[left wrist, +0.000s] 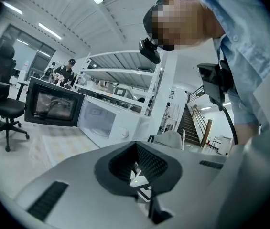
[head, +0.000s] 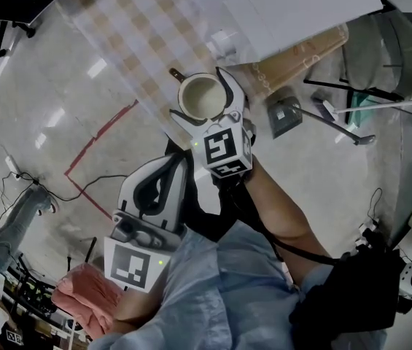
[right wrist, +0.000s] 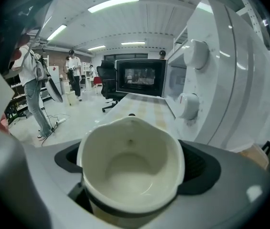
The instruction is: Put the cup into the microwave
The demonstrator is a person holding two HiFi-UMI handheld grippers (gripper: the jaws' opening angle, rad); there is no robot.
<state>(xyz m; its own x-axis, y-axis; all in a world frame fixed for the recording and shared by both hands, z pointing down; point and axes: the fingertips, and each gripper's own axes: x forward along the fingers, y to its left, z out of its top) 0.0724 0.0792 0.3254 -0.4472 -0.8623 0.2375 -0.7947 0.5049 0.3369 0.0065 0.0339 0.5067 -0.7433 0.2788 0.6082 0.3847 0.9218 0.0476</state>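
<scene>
A cream cup [head: 198, 93] with a dark handle sits upright and empty between the jaws of my right gripper [head: 204, 102], which is shut on it above the edge of the checked tablecloth [head: 147, 28]. In the right gripper view the cup [right wrist: 132, 175] fills the foreground. The white microwave [right wrist: 221, 80] stands close on the right, with its dark door [right wrist: 139, 78] swung open farther back. My left gripper [head: 179, 160] hangs lower, off the table, shut on nothing. The left gripper view shows its jaws [left wrist: 135, 149] together and the microwave's open cavity [left wrist: 99, 120] beyond.
A cardboard box [head: 300, 57] lies under the microwave's corner. Red tape [head: 96, 137] and cables mark the floor on the left. A pink cloth [head: 82, 290] is at lower left. An office chair [left wrist: 3, 104] and people [right wrist: 29, 80] stand farther off.
</scene>
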